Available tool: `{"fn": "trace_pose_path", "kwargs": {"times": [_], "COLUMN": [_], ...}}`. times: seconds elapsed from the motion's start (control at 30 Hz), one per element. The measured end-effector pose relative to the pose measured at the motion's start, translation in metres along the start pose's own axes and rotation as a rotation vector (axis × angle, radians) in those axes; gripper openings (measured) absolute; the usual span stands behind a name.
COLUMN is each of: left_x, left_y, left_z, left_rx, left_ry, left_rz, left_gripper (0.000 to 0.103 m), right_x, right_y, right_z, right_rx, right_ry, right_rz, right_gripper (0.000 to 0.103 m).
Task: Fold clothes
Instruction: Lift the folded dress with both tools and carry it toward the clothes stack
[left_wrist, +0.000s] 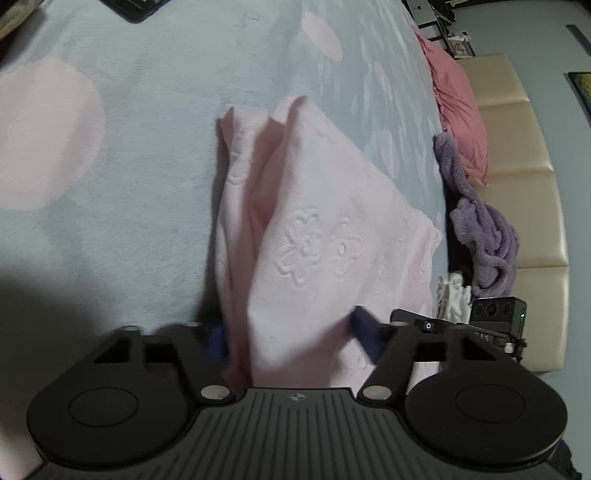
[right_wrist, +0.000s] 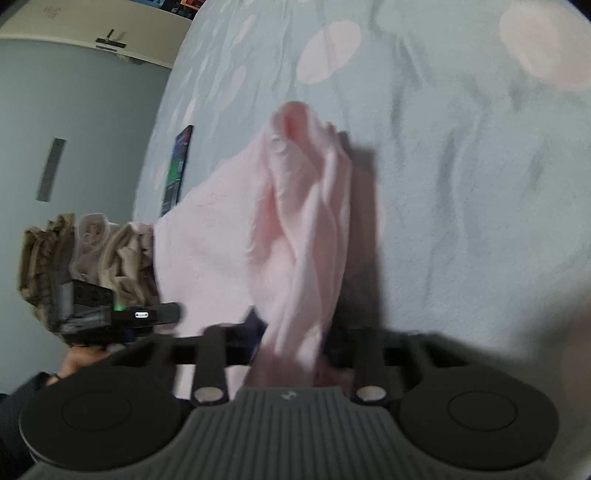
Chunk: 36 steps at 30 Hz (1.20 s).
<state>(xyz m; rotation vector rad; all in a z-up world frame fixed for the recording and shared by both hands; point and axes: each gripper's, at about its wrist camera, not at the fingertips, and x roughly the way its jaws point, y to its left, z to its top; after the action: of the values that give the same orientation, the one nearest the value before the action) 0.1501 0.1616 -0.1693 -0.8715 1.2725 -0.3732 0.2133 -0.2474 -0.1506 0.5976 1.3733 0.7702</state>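
Pale-blue bedspread (left_wrist: 155, 155), pink dots; both grippers (left_wrist: 291, 332) (right_wrist: 291, 332) clamp pink cloth (left_wrist: 314, 221); beige headboard (left_wrist: 517, 147).

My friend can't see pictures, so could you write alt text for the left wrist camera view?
A handheld left gripper pinches a bunched edge of a pale pink cloth embossed with flowers, which trails away across a light blue bedspread with large pink dots. At the right edge lie a purple towel and a pink pillow.

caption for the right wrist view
Right gripper pinching a bunched pink cloth over a blue, pink-dotted bedspread.
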Motion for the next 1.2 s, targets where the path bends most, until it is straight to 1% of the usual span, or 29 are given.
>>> {"fn": "trace_pose_path", "kwargs": {"times": [0.07, 0.1, 0.17, 0.33, 0.47, 0.73, 1.0, 1.2], "left_x": [-0.001, -0.001, -0.002, -0.008, -0.01, -0.017, -0.024, -0.02], "left_y": [-0.002, -0.004, -0.007, -0.018, -0.021, -0.032, -0.038, -0.041], "left_z": [-0.001, -0.001, -0.002, -0.003, -0.007, -0.015, -0.02, -0.024], "left_rx": [0.011, 0.018, 0.033, 0.069, 0.083, 0.137, 0.158, 0.172], "left_ry": [0.0, 0.0, 0.0, -0.005, -0.01, -0.012, -0.028, -0.023], "left_rz": [0.0, -0.003, -0.006, -0.007, -0.006, -0.009, -0.022, -0.012], "left_gripper": [0.027, 0.024, 0.015, 0.013, 0.013, 0.013, 0.013, 0.013], "right_x": [0.001, 0.001, -0.003, -0.015, -0.018, -0.027, -0.038, -0.039], "right_y": [0.005, 0.008, 0.014, 0.025, 0.032, 0.034, 0.042, 0.043], "right_z": [0.0, 0.0, 0.002, 0.005, 0.005, 0.005, 0.003, 0.001], "right_rx": [-0.024, -0.032, -0.06, -0.092, -0.114, -0.13, -0.143, -0.15], "right_ry": [0.006, 0.01, 0.01, -0.005, -0.013, -0.034, -0.059, -0.057], "right_rz": [0.004, 0.006, 0.011, 0.02, 0.002, -0.015, -0.015, -0.025], "right_gripper": [0.021, 0.02, 0.017, 0.016, 0.016, 0.016, 0.016, 0.016]}}
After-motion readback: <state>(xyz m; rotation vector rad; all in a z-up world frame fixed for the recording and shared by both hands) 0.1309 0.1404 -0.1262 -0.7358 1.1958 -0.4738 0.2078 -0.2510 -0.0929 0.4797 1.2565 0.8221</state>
